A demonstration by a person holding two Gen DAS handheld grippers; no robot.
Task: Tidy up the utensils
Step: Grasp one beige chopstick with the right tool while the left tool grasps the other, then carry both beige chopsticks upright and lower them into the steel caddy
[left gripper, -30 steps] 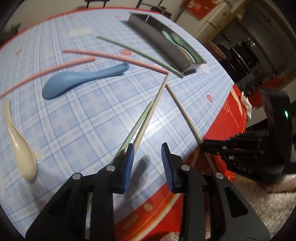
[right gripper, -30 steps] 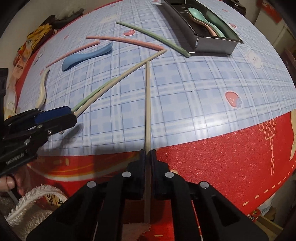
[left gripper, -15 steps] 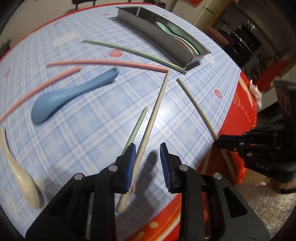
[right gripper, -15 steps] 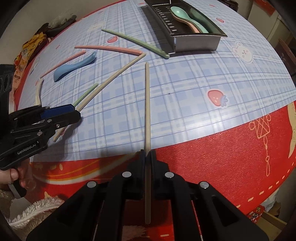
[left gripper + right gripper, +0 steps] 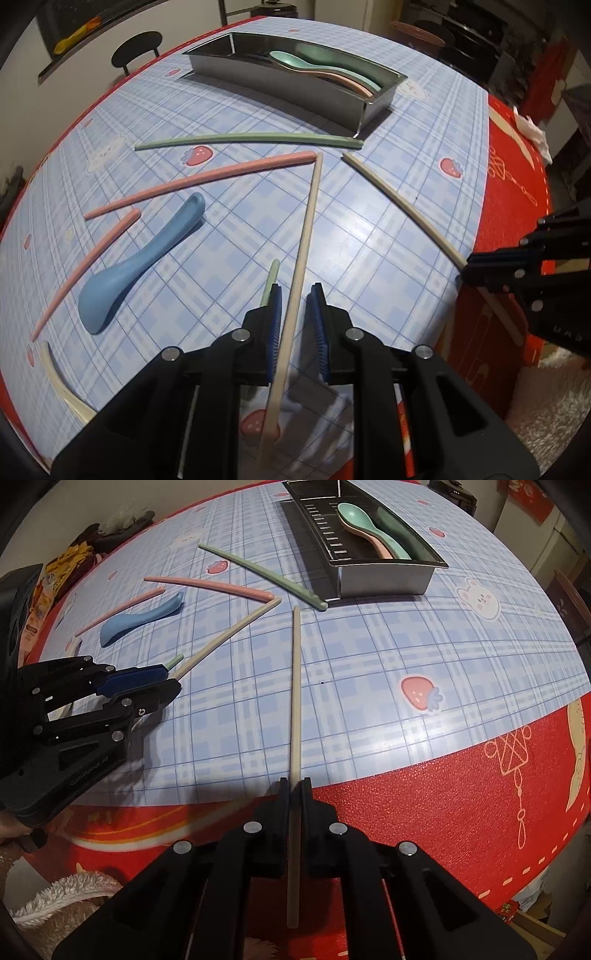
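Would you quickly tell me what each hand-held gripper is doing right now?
Left hand-held gripper: open, fingers either side of a beige chopstick, not yet clamped.
Right hand-held gripper: shut on the other beige chopstick.

Both views are lit evenly from overhead, apparently by indoor lamps. A pale sheen is spread over the plaid tablecloth (image 5: 369,236) ahead of the left gripper (image 5: 296,295), and a softer one is seen to the right of the right gripper (image 5: 295,786). Soft shadows are cast under the left gripper and beside the metal tray (image 5: 295,83). Strong fisheye bending is seen: the table edge is curved, straight chopsticks are bowed, and the corners are blacked out. The centre is sharp, while slight smearing is noticed on the red border (image 5: 207,823) just left of the right gripper's fingers. The room behind the table is left dim.
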